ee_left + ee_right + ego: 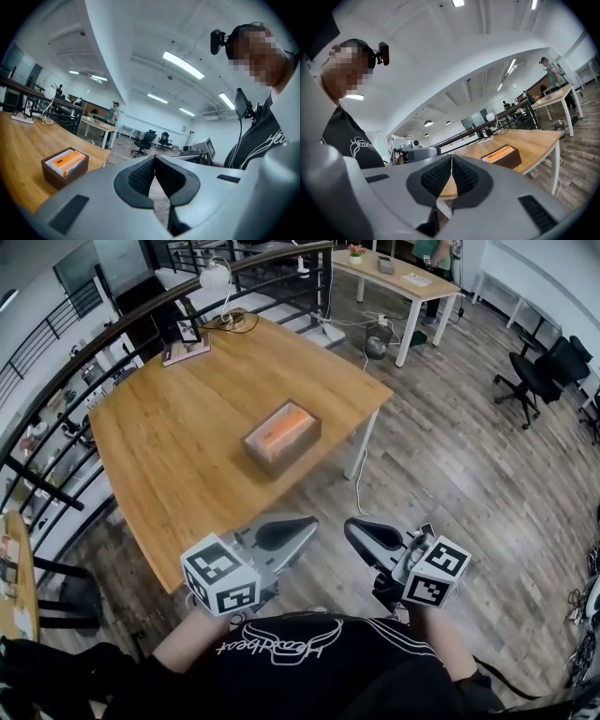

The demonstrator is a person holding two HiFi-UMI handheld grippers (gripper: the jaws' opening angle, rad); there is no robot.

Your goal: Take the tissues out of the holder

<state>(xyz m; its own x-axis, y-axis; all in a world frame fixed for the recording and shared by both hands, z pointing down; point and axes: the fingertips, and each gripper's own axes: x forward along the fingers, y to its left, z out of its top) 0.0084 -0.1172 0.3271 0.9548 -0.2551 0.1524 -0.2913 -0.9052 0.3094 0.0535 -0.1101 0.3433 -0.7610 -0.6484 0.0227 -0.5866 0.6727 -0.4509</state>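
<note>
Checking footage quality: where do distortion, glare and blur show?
Head view: fisheye curves the light wooden table; even light. Left gripper view: bright ceiling strip light glares; black corners. Right gripper view: dark brown tissue holder small yet sharp.

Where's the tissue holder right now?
In the head view the tissue holder sits centre-frame on the wooden table, near the table's right-hand edge. It is well ahead of the left gripper and right gripper, touched by neither.

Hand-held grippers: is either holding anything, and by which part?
Nothing is held. The left hand-held gripper and right hand-held gripper are both shut and empty; the tissues sit in the holder on the table.
</note>
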